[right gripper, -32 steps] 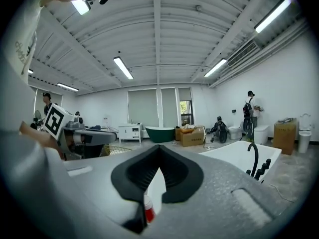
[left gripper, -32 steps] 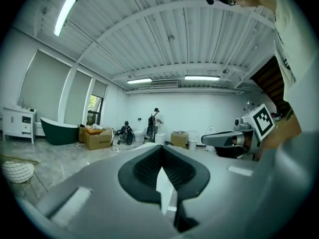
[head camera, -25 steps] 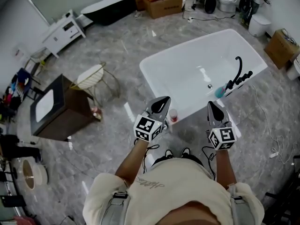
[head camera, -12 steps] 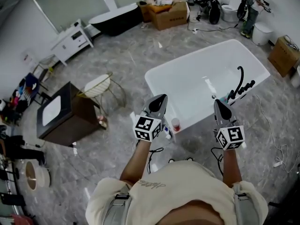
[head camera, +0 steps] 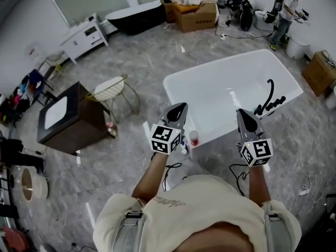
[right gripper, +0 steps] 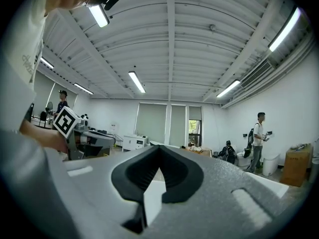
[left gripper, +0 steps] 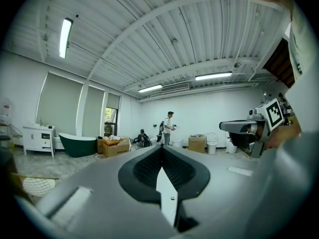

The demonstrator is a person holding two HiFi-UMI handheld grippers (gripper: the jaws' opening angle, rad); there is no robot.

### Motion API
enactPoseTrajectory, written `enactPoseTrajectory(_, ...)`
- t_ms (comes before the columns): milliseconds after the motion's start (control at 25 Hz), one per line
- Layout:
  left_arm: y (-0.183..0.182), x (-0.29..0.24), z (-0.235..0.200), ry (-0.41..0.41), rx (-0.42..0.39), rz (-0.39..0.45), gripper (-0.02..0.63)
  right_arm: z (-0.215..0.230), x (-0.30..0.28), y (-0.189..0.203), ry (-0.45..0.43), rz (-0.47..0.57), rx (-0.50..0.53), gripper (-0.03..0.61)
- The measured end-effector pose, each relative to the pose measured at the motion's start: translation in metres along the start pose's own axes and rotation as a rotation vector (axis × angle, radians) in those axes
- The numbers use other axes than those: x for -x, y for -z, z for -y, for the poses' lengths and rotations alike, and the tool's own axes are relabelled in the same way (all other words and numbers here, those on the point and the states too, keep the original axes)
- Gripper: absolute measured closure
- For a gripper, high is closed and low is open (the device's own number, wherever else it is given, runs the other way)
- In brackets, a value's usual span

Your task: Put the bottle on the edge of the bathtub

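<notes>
Holding two grippers before us: left gripper jaws together, empty; right gripper likewise; bottle just beside bathtub.

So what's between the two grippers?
In the head view, a small reddish bottle beside the bathtub, nearer the left gripper than the right gripper.

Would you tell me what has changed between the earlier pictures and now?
Nothing was grasped or released. The head view lifted, bringing a standing person into sight beyond the bathtub. The left claw and right claw stayed shut, empty, side by side.
</notes>
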State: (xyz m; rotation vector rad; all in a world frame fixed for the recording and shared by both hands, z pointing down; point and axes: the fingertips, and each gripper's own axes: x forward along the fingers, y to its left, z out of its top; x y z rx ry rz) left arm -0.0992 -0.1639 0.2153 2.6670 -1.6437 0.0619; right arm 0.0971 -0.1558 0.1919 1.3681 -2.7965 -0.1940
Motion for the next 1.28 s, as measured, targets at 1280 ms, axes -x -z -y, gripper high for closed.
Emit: enactPoseTrajectory(1280,0.035,0.016,-0.01,-0.158,0.087,-0.044,0.598,0.013,0.004,0.045,-0.074,-0.034,-0.085,0.577)
